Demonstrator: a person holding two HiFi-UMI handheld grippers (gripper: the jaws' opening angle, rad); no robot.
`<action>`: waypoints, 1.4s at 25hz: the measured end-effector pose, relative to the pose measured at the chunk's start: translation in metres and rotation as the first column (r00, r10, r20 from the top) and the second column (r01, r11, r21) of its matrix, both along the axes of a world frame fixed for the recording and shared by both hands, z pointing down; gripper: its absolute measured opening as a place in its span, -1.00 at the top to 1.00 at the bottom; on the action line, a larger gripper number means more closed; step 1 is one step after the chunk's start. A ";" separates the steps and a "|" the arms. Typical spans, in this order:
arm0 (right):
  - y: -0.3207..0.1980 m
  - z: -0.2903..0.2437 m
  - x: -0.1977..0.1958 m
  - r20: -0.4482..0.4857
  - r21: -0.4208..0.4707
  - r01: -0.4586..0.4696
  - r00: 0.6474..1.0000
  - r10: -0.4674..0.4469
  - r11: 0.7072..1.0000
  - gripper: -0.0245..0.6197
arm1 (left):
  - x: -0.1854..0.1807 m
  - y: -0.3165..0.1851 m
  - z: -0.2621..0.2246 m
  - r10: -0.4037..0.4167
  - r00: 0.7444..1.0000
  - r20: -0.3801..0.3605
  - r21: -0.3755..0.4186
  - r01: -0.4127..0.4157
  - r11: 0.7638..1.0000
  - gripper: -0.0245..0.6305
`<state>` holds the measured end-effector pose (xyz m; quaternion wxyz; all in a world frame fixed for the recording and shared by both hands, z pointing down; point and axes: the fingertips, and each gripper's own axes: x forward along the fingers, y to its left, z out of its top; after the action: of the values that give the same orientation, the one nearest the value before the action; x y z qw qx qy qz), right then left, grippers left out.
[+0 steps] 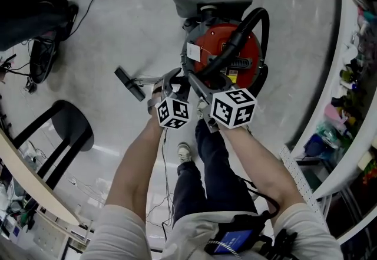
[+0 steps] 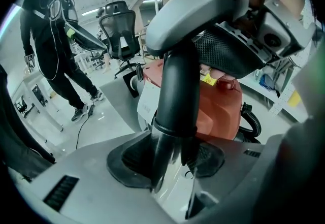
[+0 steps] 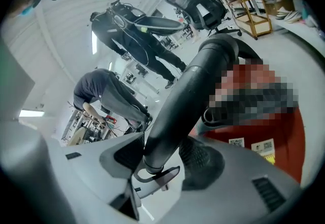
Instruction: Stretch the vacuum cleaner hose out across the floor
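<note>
glossy floor [image 1: 126,23], red vacuum [image 1: 250,55], hose [image 1: 235,40] between left tongs [image 2: 172,166], right tongs [image 3: 158,166]

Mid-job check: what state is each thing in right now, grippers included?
vacuum cleaner: standing on the floor.
hose: looped over the cleaner, not stretched out.
wand: nozzle end lying on the floor.
left gripper: fingers closed on the wand.
right gripper: fingers open, hose end between them.

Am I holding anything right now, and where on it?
Left gripper clamps the hose wand at its black-to-metal joint. Right gripper straddles the black tube's end; grip unclear.
</note>
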<state>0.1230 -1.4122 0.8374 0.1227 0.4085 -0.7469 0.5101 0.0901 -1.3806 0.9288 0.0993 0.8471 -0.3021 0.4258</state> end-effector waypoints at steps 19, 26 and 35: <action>-0.005 -0.126 0.001 0.047 0.210 0.025 0.998 -0.035 0.977 0.40 | 0.046 0.045 -0.106 -0.027 0.979 -0.203 -0.090 0.009 0.996 0.50; 0.011 -0.172 -0.002 0.043 0.241 0.012 0.999 -0.023 0.971 0.48 | 0.055 0.061 -0.148 -0.049 0.963 -0.265 -0.115 0.019 0.993 0.50; 0.052 -0.255 0.026 0.031 0.300 -0.052 0.998 0.045 0.952 0.48 | 0.079 0.095 -0.227 0.031 0.955 -0.294 -0.047 -0.047 0.998 0.50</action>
<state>0.1492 -1.3606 0.5826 0.0376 0.4346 -0.8069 0.3983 0.1688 -1.2852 0.7021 0.1572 0.9036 -0.2559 0.3054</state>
